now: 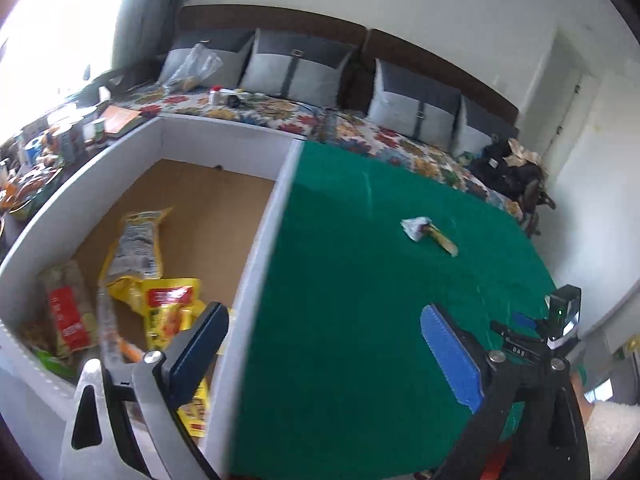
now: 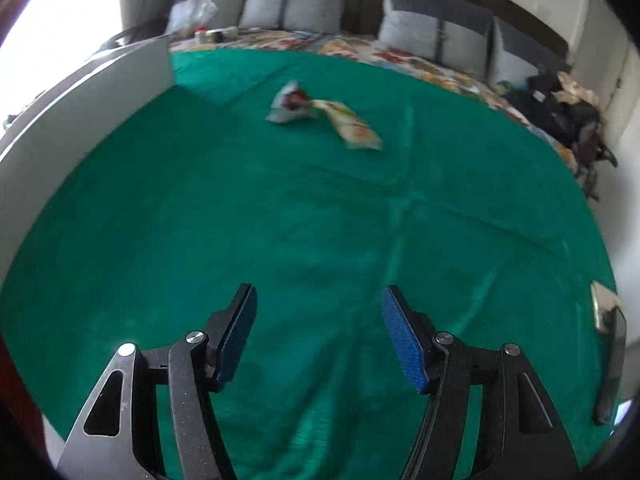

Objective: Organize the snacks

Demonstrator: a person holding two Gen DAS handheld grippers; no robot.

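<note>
Both sets of fingers are spread apart and empty. The left gripper (image 1: 324,344) straddles the white box's (image 1: 256,248) right wall, one finger over the inside, the other over the green cloth (image 1: 360,280). The right gripper (image 2: 318,336) hovers over the near part of the cloth.

One snack packet (image 2: 324,114) is left out, lying flat on the far cloth, well apart from both grippers. Other packets already lie in the box: yellow ones (image 1: 160,292) and a red-label one (image 1: 66,312) at near left.

Risks:
- The packet is thin and crumpled, so the fingers may pinch cloth with it or slide off.
- A grip on one end could let it droop and catch the box wall on the way in.
- The left gripper is close to the wall and may knock the box.
</note>
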